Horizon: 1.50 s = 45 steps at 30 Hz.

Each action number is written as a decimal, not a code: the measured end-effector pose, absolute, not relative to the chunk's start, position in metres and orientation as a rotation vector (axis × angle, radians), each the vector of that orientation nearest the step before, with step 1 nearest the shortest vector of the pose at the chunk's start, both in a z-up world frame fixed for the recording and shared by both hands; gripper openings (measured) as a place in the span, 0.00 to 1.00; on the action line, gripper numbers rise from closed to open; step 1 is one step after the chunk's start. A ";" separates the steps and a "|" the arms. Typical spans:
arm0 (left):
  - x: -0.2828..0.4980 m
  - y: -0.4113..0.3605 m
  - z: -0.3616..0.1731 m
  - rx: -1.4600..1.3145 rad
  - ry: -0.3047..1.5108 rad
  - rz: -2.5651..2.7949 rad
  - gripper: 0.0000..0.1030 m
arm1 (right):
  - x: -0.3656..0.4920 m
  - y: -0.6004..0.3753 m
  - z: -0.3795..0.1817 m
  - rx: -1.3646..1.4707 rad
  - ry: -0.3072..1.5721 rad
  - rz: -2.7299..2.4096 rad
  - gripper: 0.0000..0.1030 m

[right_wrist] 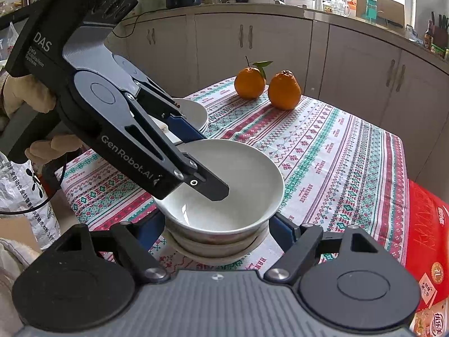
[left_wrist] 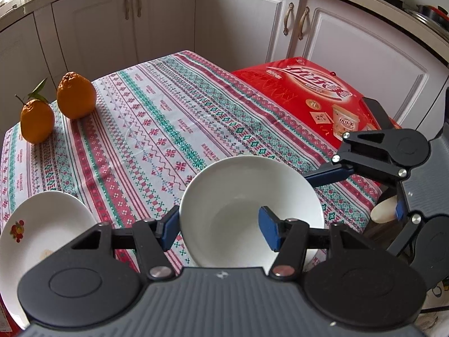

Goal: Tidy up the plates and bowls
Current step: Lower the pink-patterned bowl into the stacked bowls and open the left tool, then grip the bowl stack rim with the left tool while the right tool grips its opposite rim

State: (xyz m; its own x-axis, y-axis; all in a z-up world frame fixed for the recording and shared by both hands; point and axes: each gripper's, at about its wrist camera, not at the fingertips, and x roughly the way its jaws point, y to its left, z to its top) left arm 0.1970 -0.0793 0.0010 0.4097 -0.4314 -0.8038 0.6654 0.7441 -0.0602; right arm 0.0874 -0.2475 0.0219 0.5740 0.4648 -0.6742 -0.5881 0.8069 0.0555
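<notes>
A white bowl (left_wrist: 249, 205) (right_wrist: 233, 185) sits on top of a stack of bowls (right_wrist: 213, 244) on the patterned tablecloth. My left gripper (left_wrist: 219, 227) (right_wrist: 196, 154) straddles the bowl's near rim, one finger inside and one outside; the jaws stand apart and I cannot tell whether they pinch the rim. My right gripper (right_wrist: 216, 229) (left_wrist: 362, 188) is open, its fingers on either side of the bowl stack, low at its base. A stack of white plates (left_wrist: 42, 233) (right_wrist: 193, 112) with a fruit print lies to the left of the bowls.
Two oranges (left_wrist: 56, 109) (right_wrist: 266, 88) sit at the far corner of the table (left_wrist: 168, 118). A red carton (left_wrist: 317, 98) (right_wrist: 426, 241) stands beside the table's right edge. Kitchen cabinets (left_wrist: 238, 19) surround the table. A printed bag (right_wrist: 25, 193) stands at the left.
</notes>
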 end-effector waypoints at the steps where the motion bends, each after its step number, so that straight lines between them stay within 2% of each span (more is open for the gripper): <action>1: 0.197 -0.079 0.000 0.286 0.917 -0.704 0.59 | 0.088 -0.248 0.021 -0.179 0.736 0.624 0.83; 2: 0.197 -0.078 -0.001 0.282 0.919 -0.704 0.61 | 0.088 -0.248 0.021 -0.175 0.739 0.626 0.83; 4: 0.196 -0.076 -0.001 0.276 0.917 -0.706 0.71 | 0.087 -0.248 0.021 -0.178 0.725 0.625 0.96; 6: 0.194 -0.075 0.001 0.272 0.905 -0.711 0.75 | 0.084 -0.249 0.024 -0.181 0.702 0.631 1.00; 8: 0.189 -0.072 0.005 0.280 0.878 -0.710 0.77 | 0.082 -0.250 0.026 -0.186 0.698 0.637 1.00; 12: 0.173 -0.055 0.015 0.275 0.819 -0.729 0.88 | 0.080 -0.256 0.024 -0.228 0.714 0.629 1.00; 19: 0.138 -0.029 0.002 0.322 0.822 -0.762 0.89 | 0.083 -0.264 0.006 -0.310 0.788 0.634 1.00; 25: 0.144 -0.034 -0.034 0.333 0.856 -0.806 0.89 | 0.097 -0.253 -0.007 -0.390 0.822 0.685 1.00; 31: 0.153 -0.049 -0.058 0.456 0.835 -0.847 0.89 | 0.109 -0.240 -0.015 -0.481 0.829 0.755 1.00; 45: 0.170 -0.056 -0.060 0.494 0.837 -0.988 0.89 | 0.138 -0.232 -0.018 -0.579 0.872 0.972 1.00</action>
